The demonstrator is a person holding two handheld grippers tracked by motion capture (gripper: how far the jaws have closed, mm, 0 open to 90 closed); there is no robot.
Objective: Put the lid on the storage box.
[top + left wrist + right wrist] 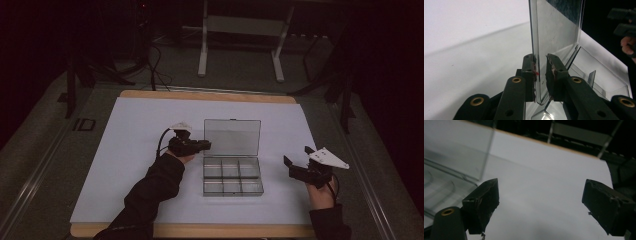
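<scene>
The left gripper [200, 146] is pinching the upright lid [554, 37] of a clear plastic compartment box [232, 179] mid-tabletop [135, 130], apparently keeping it open. The right gripper [298, 161], fingers spread, is hovering beside it

Perhaps "ID" on the dark surface [84, 124] left of the table.

Dim overall in high view; room past 12 o'clock nearly black, corners vignetted. White sheet [140, 150] is the brightest area, lit evenly, w/ soft shadows. Left gripper view: clear lid [556, 37] shows faint glare and scuffs, near jaws sharp, bkgd soft. Right gripper view is blurry, noisy, dark at 12–3 o'clock.
</scene>
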